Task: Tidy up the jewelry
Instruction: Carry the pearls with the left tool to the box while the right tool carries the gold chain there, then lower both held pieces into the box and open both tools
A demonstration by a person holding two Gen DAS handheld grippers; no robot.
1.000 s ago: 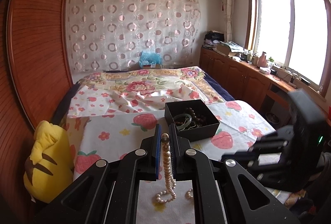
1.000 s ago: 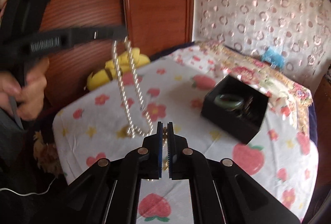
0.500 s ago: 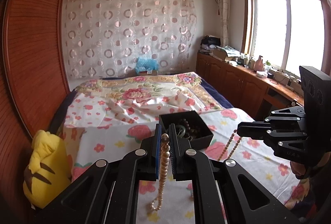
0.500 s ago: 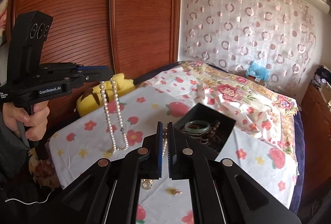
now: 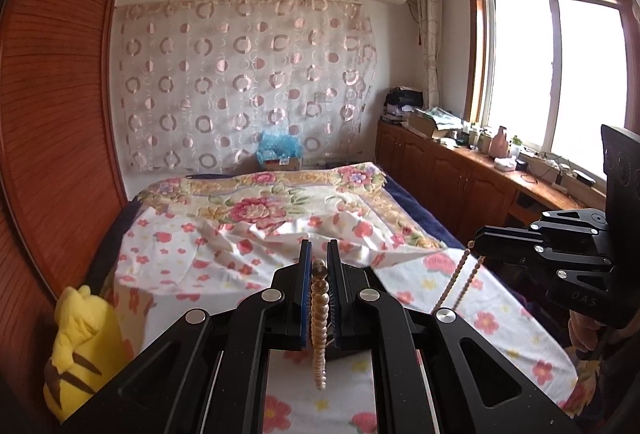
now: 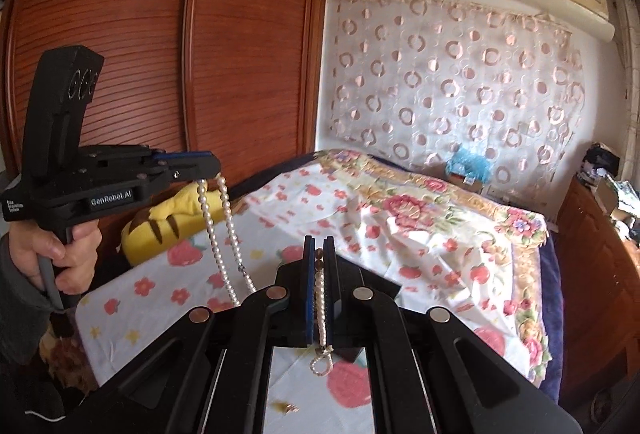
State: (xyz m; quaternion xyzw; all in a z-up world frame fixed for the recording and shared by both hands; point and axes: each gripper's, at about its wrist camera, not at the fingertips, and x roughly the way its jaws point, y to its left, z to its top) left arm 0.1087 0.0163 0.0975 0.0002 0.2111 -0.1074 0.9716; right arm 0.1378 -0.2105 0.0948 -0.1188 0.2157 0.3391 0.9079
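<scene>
Both your grippers are clenched on one pearl necklace (image 6: pixel 218 234), left gripper (image 5: pixel 319 266) and right gripper (image 6: pixel 319 254), strand hanging above the bed (image 6: pixel 360 218). Mid-carry; next, lower it into the black box (image 6: pixel 352 352) underneath.

Pearl necklace (image 5: pixel 319 308), cream-white beads on one strand, pinched at two places and hanging in the air above the bed. One stretch dangling as a double line (image 6: pixel 218 234), a small loop drooping at the other pinch. Small gold piece (image 6: pixel 289 408) lying apart on the flowered sheet.
</scene>
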